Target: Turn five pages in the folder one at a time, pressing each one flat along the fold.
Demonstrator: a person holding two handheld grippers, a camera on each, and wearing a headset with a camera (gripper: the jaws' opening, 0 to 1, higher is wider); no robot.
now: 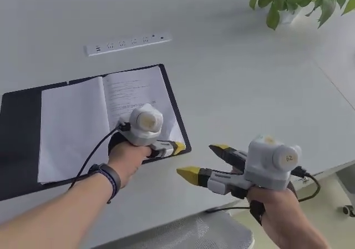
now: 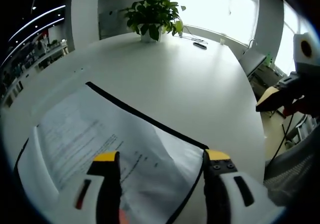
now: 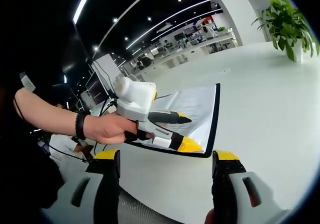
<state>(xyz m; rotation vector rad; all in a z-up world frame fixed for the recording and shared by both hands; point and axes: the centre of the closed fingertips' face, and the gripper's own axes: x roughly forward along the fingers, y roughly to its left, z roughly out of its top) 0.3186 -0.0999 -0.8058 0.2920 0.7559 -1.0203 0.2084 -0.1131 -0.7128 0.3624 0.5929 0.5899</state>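
Folder (image 1: 16, 121) is lying open on the big white table (image 1: 238, 82), over on our left side, black cover down with white sheets spread across it. The printed page (image 1: 138, 93) on the right half reaches nearly to the cover's right edge, and in the left gripper view its near corner looks a little lifted. A potted plant (image 1: 299, 2) sits way off at the far right. Our left gripper (image 2: 161, 156) is at the folder's near right corner with its jaws spread, one over the paper and one out past the black edge. It's pinching nothing, and we can't tell if it touches the sheet. Our right gripper (image 1: 202, 160) hangs by the table's front edge, apart from the folder, jaws wide and empty. A white power strip (image 1: 127, 42) lies beyond the folder. There's a dark wristband (image 1: 108, 174) on our left wrist.
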